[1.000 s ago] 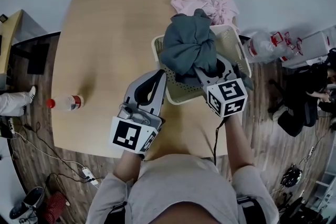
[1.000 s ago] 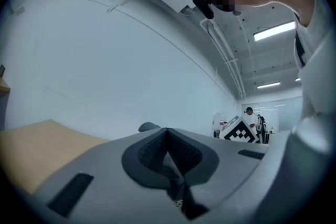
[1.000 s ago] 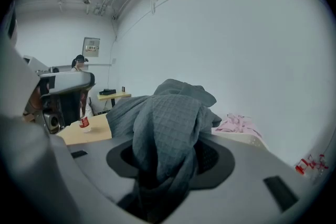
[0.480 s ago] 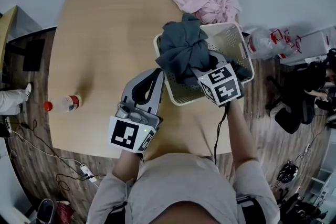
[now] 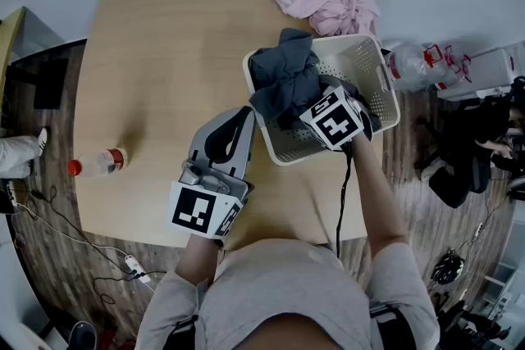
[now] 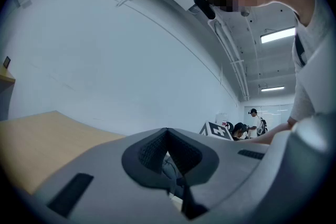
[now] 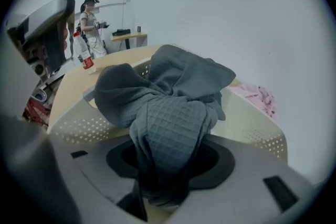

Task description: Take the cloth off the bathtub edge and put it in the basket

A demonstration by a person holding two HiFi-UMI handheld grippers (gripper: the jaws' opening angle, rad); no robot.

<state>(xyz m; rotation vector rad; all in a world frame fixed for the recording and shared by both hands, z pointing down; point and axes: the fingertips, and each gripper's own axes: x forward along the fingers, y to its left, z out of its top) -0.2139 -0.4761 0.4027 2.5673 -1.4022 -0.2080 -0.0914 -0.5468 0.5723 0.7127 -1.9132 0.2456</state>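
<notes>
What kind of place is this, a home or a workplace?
Probably an office or lab workroom: a bare wooden table, a power strip lying on the floor, and long strip lights overhead with other people working nearby.

The cloth (image 5: 283,82) is showing slate grey in a small waffle check. The basket (image 5: 369,53) is looking cream, dotted with rows of tiny holes. A garment (image 5: 328,0) is glowing pale pink against the light wood-grain table (image 5: 164,53). The left gripper (image 5: 239,120) is wearing light grey with black-and-white square markers. A clear bottle (image 5: 102,162) is showing a red cap.
</notes>
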